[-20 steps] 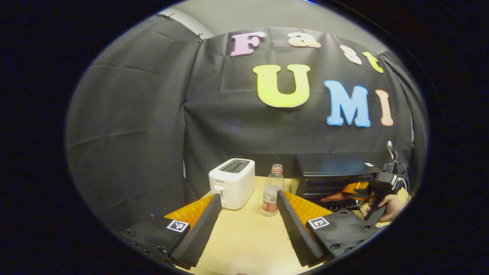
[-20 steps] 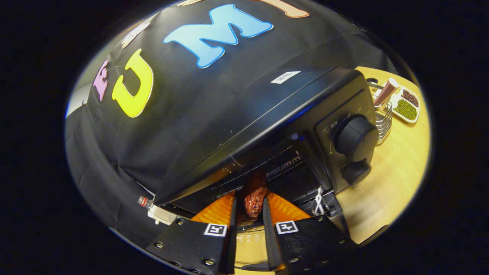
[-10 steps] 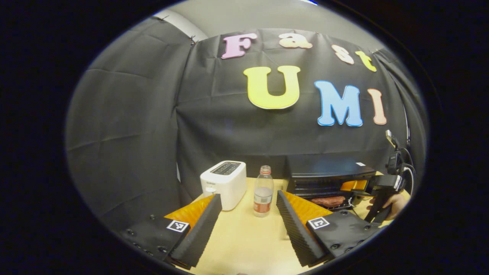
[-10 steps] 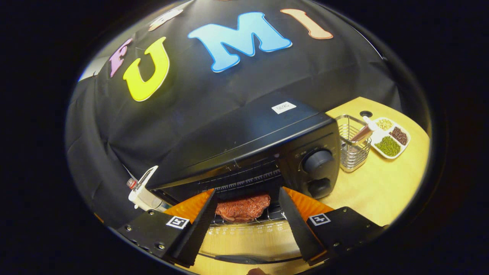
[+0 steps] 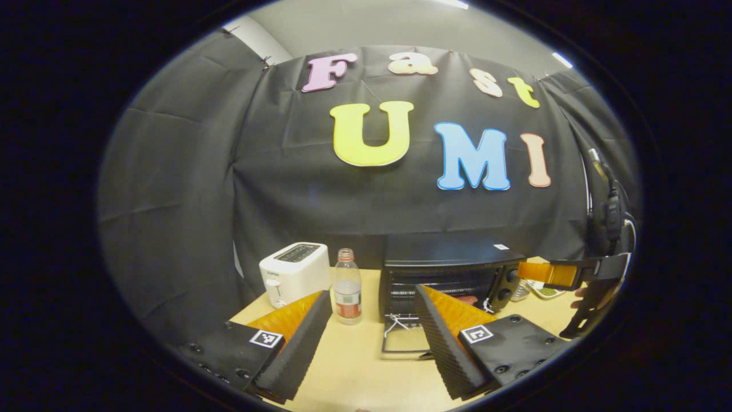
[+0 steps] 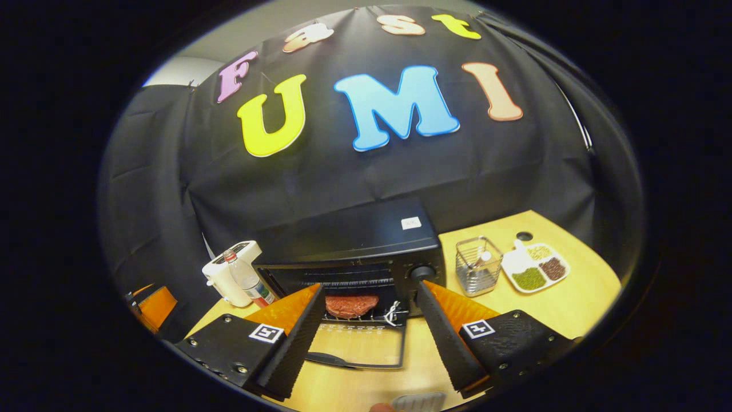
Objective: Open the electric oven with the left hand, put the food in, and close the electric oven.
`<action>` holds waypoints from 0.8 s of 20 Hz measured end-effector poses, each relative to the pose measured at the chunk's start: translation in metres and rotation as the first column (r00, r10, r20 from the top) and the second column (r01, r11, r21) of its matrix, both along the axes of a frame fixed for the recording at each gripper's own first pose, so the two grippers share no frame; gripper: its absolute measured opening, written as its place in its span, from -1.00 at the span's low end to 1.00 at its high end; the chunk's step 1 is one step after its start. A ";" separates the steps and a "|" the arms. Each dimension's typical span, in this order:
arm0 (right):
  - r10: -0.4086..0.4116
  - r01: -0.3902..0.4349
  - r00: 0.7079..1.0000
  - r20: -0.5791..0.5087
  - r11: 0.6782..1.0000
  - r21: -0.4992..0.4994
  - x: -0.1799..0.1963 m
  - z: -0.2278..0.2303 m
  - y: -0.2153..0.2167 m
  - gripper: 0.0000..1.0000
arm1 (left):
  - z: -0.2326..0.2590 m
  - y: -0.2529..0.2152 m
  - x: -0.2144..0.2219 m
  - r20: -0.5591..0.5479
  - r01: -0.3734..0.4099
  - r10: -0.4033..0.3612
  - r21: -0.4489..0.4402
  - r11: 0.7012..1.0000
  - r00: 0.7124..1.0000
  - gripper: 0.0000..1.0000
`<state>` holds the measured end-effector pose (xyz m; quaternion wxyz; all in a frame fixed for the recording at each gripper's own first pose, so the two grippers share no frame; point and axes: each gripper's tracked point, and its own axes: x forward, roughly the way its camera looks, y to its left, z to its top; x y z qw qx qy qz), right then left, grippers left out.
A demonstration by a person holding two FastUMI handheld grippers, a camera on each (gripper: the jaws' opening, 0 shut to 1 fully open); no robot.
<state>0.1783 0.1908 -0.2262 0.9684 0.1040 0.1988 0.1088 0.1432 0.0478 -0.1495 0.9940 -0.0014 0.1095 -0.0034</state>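
Reddish-brown food (image 6: 351, 305) lies on the rack inside the electric oven (image 6: 349, 260), door down, lower centre of right gripper view. Right gripper (image 6: 366, 332) and left gripper (image 5: 372, 335) both spread, empty. Left gripper view adds a toaster (image 5: 293, 273), lower left.

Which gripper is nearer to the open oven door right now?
Hard to call; probably the left gripper, low over the table beside the oven door. The right gripper faces the door squarely. Both are open and touch nothing.

The right gripper (image 6: 366, 332) hangs spread and empty before the oven (image 6: 349, 257), whose door (image 6: 357, 343) lies down; meat (image 6: 351, 305) sits inside.
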 end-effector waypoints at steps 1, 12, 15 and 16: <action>-0.007 0.007 1.000 0.030 1.000 -0.030 -0.003 0.006 -0.011 0.96 | -0.003 -0.008 0.000 -0.006 0.012 -0.012 0.001 1.000 1.000 0.94; -0.122 0.143 0.980 0.155 0.981 -0.129 -0.061 0.060 -0.107 0.94 | -0.082 -0.095 -0.007 -0.182 0.139 -0.146 -0.049 0.989 0.973 0.94; -0.164 0.187 0.976 0.145 0.970 -0.158 -0.071 0.058 -0.131 0.95 | -0.118 -0.116 -0.008 -0.273 0.172 -0.187 -0.080 0.982 0.944 1.00; -0.176 0.198 0.974 0.140 0.966 -0.167 -0.076 0.059 -0.138 0.96 | -0.131 -0.122 -0.008 -0.305 0.180 -0.200 -0.091 0.979 0.931 0.95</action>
